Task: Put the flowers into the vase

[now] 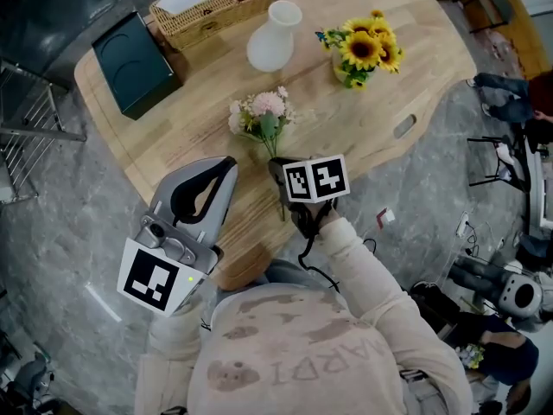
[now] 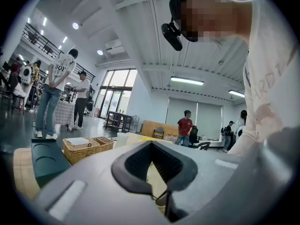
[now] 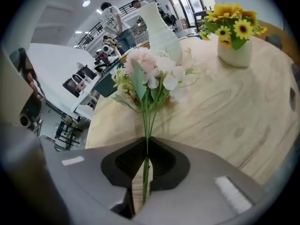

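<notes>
A small bouquet of pink and white flowers [image 1: 262, 115] lies on the wooden table [image 1: 389, 111], blooms toward the far side and green stems toward me. My right gripper [image 1: 278, 167] points steeply down and is shut on the stems; in the right gripper view the stems [image 3: 146, 135] run between its pads [image 3: 161, 161] and the blooms [image 3: 150, 76] stand ahead. The white vase [image 1: 274, 37] stands upright beyond the bouquet, apart from it, and also shows in the right gripper view [image 3: 159, 29]. My left gripper [image 1: 226, 164] hangs level over the table's near edge, its tips together and nothing held [image 2: 151, 144].
A pot of yellow sunflowers [image 1: 365, 48] stands right of the vase. A wicker basket [image 1: 216, 3] and a dark green box [image 1: 136, 63] sit at the far left of the table. Several people stand in the room behind. Grey floor surrounds the table.
</notes>
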### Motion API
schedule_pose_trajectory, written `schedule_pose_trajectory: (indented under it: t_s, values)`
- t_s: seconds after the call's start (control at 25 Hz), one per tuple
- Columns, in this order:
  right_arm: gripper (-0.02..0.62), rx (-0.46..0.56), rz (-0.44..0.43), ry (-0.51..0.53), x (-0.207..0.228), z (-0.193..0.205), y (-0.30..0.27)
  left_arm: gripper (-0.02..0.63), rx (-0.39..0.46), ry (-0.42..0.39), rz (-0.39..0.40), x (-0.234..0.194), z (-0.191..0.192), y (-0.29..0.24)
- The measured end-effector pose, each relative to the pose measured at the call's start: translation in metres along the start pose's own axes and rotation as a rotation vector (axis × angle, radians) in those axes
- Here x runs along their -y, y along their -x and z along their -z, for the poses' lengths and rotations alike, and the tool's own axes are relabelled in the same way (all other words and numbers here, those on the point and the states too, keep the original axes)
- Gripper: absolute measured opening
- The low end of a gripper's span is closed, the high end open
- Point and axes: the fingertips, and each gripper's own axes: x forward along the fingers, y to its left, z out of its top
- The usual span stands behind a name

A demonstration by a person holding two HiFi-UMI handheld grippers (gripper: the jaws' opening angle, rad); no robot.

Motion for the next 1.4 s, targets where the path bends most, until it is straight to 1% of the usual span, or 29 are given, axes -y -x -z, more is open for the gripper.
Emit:
schedule_pose_trajectory:
  t_s: [0.24, 0.36, 0.52, 0.76, 0.88, 0.96, 1.08, 1.2, 1.4]
  values:
    - [0.037, 0.081, -0.05, 0.008, -0.017, -0.019, 0.018, 0.0, 0.008, 0.006, 0.012, -0.006, 0.001, -0.003]
    - [0.035, 0.127, -0.076, 0.034, -0.027, -0.031, 0.031, 0.0, 0.017, 0.007, 0.01, -0.006, -0.001, -0.006]
    - [0.035, 0.196, -0.137, 0.076, -0.042, -0.052, 0.051, 0.0, 0.019, 0.002, -0.002, -0.002, -0.005, -0.01]
    - [0.035, 0.294, -0.216, 0.221, -0.056, -0.08, 0.086, 0.0, 0.042, -0.032, -0.078, 0.009, -0.022, -0.022]
    - [0.035, 0.327, -0.275, 0.305, -0.058, -0.095, 0.107, 0.0, 0.063, -0.034, -0.129, 0.02, -0.032, -0.036]
    - [0.035, 0.338, -0.319, 0.349, -0.057, -0.105, 0.122, 0.0, 0.075, -0.039, -0.159, 0.03, -0.039, -0.049]
    - [0.035, 0.361, -0.382, 0.401, -0.051, -0.123, 0.146, 0.0, 0.075, -0.078, -0.199, 0.046, -0.05, -0.074]
    - [0.035, 0.395, -0.433, 0.447, -0.044, -0.142, 0.171, 0.0, 0.089, -0.106, -0.225, 0.059, -0.062, -0.1]
    - [0.034, 0.456, -0.511, 0.523, -0.028, -0.17, 0.213, 0.0, 0.121, -0.127, -0.265, 0.08, -0.076, -0.142]
